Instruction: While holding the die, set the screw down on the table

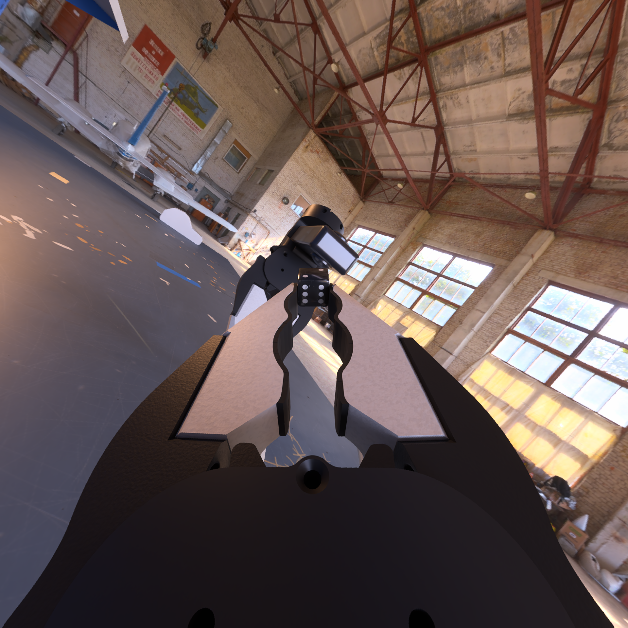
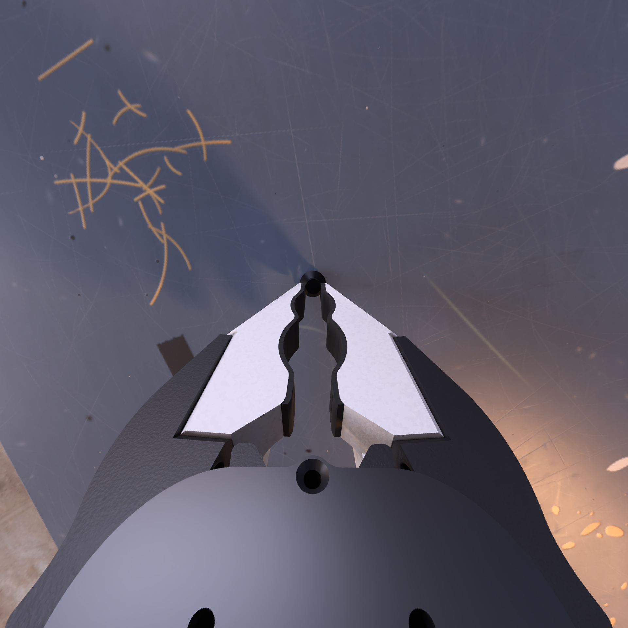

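My left gripper (image 1: 312,293) is shut on a black die (image 1: 312,287) with white pips, held at its fingertips in the air. Beyond the die, the right gripper's body (image 1: 289,261) shows, pointing down and to the left. In the right wrist view, my right gripper (image 2: 312,287) is shut on a black screw (image 2: 312,282), seen head-on at the fingertips. It points down at the dark grey table (image 2: 407,170). The screw's shadow runs up and to the left on the surface. I cannot tell whether the screw's tip touches the table.
Tan scratch-like marks (image 2: 136,176) lie on the table at upper left of the right wrist view. The table's edge (image 2: 30,492) runs at lower left. A hangar hall with windows (image 1: 509,306) surrounds the left gripper.
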Controlling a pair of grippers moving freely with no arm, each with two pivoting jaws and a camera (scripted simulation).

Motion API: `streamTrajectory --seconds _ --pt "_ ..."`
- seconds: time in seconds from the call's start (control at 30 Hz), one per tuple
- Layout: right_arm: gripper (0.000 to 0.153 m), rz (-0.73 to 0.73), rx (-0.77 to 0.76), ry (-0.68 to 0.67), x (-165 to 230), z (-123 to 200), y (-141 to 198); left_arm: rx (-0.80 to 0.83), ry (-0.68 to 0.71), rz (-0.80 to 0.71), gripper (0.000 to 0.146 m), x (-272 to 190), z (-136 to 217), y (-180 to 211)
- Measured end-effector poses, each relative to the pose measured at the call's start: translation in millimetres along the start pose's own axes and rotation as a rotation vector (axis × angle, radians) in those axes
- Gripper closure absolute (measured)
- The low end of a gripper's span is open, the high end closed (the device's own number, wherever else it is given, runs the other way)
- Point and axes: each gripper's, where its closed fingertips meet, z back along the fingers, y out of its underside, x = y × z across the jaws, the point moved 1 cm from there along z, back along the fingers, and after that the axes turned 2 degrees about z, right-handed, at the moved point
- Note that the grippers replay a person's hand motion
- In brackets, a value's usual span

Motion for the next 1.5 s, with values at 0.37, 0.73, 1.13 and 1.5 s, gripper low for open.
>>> streamTrajectory --seconds 0.37,0.73,1.13,1.5 --pt "0.145 0.005 -0.006 -0.006 -1 -3 0 0.013 0.023 0.022 0.13 -1 -2 3" --pt "0.142 0.019 -0.004 0.005 -1 -3 1 0.082 0.03 -0.01 0.13 -6 -8 16" --pt "0.13 -0.035 -0.014 -0.024 -5 -2 2 0.112 0.038 -0.019 0.13 -8 -11 21" --pt "0.102 -0.02 0.0 0.019 -7 -3 3 0.135 0.048 -0.026 0.13 -10 -13 26"
